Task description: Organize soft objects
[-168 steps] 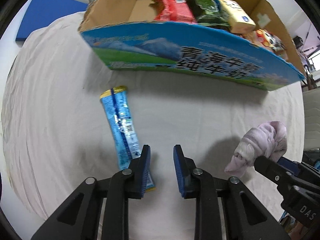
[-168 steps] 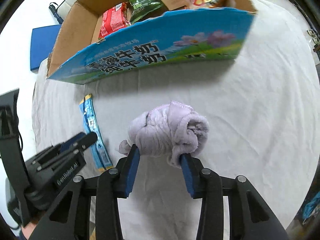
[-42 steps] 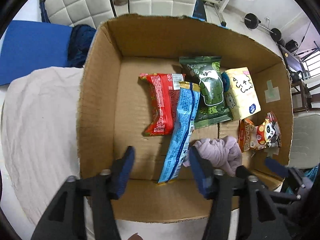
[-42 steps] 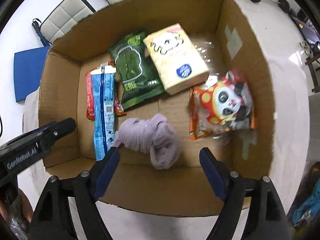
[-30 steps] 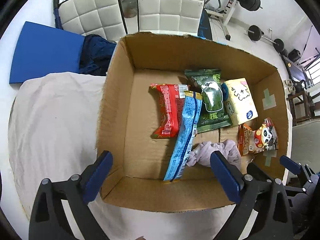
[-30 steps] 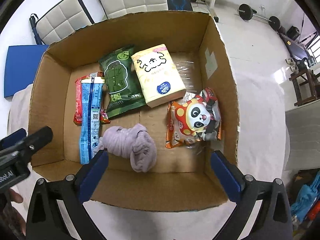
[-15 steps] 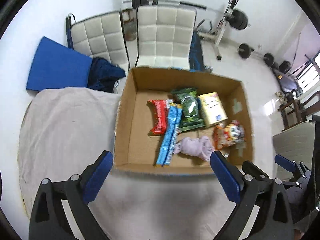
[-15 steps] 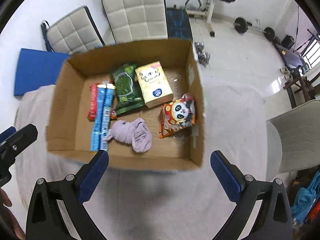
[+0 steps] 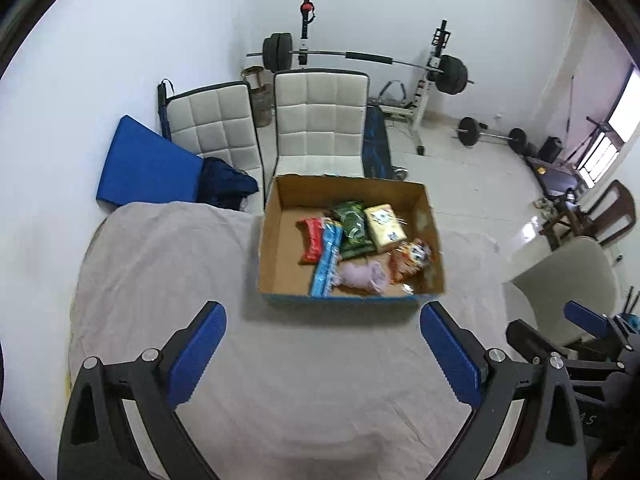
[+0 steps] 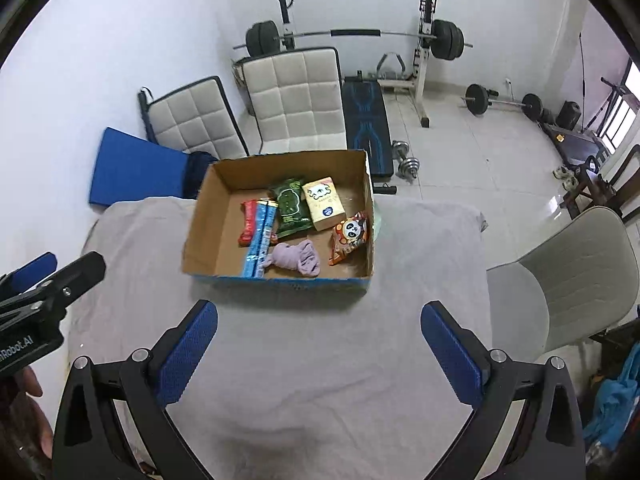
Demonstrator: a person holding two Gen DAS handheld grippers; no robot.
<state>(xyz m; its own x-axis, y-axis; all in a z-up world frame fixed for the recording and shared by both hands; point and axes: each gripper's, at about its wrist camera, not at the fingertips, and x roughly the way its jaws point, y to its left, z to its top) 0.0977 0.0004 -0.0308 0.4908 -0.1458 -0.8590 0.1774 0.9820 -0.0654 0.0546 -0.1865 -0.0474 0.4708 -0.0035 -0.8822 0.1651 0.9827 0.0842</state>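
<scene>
Both grippers hang spread wide and empty above the cloth-covered table (image 10: 320, 360), well back from the box (image 10: 208, 216): the left gripper (image 9: 322, 354) in its own view, the right gripper (image 10: 318, 350) in its own. Inside the box, from left to right, lie a red packet (image 10: 248, 222), a blue packet (image 10: 260, 236), a green pack (image 10: 292, 206), a yellow tissue pack (image 10: 324, 203) and a panda bag (image 10: 349, 236). The lilac cloth (image 10: 296, 258) sits near the front wall, between the blue packet and the panda bag.
</scene>
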